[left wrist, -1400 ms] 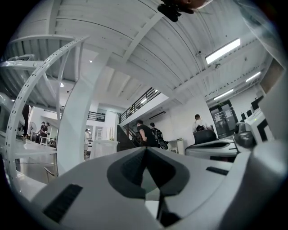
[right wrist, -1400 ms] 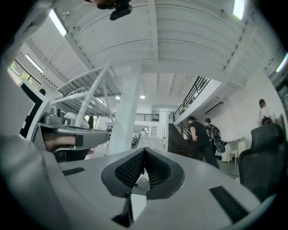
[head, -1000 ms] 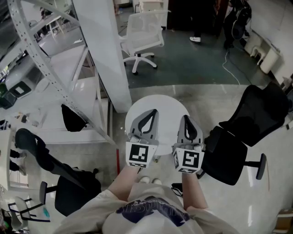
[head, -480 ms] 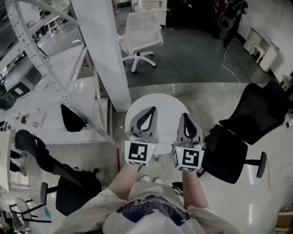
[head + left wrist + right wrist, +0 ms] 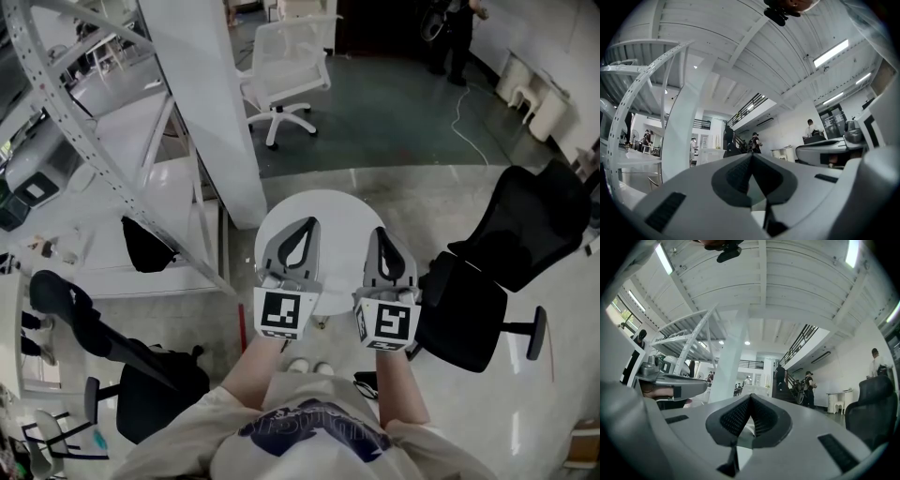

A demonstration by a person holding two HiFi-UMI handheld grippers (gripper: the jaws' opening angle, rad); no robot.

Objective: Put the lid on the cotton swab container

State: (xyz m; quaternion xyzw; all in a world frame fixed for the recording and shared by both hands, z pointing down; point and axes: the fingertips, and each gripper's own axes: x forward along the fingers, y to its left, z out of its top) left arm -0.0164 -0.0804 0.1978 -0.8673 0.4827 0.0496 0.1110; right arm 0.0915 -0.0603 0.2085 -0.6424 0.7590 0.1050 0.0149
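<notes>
No cotton swab container or lid shows in any view. In the head view my left gripper (image 5: 307, 223) and right gripper (image 5: 380, 232) are held side by side above a small round white table (image 5: 342, 217), pointing away from me. Both are shut, with nothing between the jaws. The left gripper view shows the left gripper (image 5: 752, 154) with its tips pressed together, aimed level into the room. The right gripper (image 5: 750, 395) looks the same in its own view, its ribbed pads meeting at the tip. Each gripper camera catches the other gripper at its edge.
A white column (image 5: 211, 103) and a perforated metal truss (image 5: 84, 131) stand at left. A white office chair (image 5: 286, 80) is beyond the table, a black office chair (image 5: 506, 262) at right, another black chair (image 5: 141, 384) at lower left. People stand far off.
Both grippers stay shut and side by side over the table, almost still. The head view has shifted slightly, and a person at the far top right has moved left.
</notes>
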